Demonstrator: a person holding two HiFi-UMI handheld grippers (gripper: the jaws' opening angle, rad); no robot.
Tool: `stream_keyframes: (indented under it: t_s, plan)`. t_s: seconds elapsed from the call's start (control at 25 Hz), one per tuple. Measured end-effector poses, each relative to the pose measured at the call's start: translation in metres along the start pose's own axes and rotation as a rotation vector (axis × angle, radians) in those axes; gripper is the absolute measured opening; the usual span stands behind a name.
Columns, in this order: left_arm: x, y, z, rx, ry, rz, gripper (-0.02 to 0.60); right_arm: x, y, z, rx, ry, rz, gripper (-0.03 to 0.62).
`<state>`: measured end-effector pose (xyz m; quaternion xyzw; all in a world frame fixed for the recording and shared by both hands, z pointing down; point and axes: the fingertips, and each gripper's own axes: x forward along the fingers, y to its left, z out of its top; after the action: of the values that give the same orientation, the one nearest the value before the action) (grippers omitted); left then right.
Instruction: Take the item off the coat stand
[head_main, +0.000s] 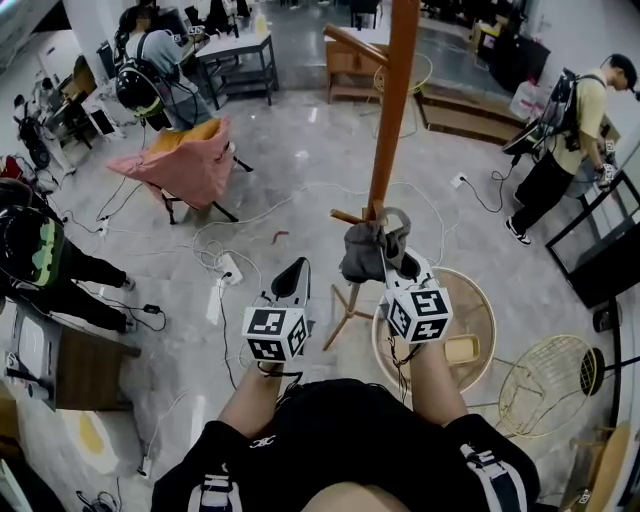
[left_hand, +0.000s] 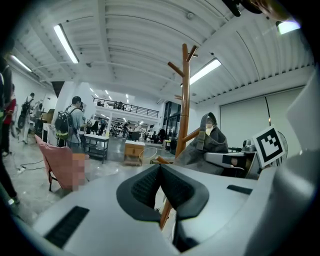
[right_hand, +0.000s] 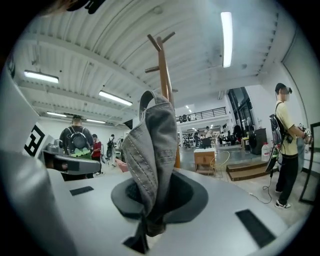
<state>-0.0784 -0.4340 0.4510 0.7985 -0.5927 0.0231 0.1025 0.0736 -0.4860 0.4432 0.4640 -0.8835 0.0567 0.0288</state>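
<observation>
Past our black top (head_main: 340, 430) and forearms, the right gripper (head_main: 398, 262) has its jaws clamped on the grey fabric item (head_main: 365, 252). The item sits against the coat stand (head_main: 385, 150) at a low peg (head_main: 347, 216), apparently with its loop still over that peg. We hold the clamp firm and raise the item until the loop clears the peg tip, and only then draw it away from the pole. A level pull risks tipping the stand. The left gripper (head_main: 293, 272) is closed, holds nothing, and waits apart from the stand.
</observation>
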Motion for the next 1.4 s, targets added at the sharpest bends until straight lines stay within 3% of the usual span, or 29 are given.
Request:
stream_keyframes:
  t_s: [0.36, 0.6, 0.88, 1.4]
  plan:
    - [0.006, -0.027, -0.001, 0.008, -0.004, -0.088, 0.015, -0.055, -0.003, 0.01, 0.006, -0.047, -0.056, 0.051]
    - [0.024, -0.051, -0.005, 0.021, 0.009, -0.165, 0.015, -0.076, -0.051, -0.018, 0.091, -0.022, -0.188, 0.051]
    - [0.038, -0.092, -0.013, 0.037, 0.029, -0.243, 0.015, -0.115, -0.105, -0.056, 0.106, 0.043, -0.355, 0.051]
    - [0.045, -0.117, -0.02, 0.057, 0.041, -0.297, 0.015, -0.144, -0.122, -0.063, 0.12, 0.031, -0.408, 0.049]
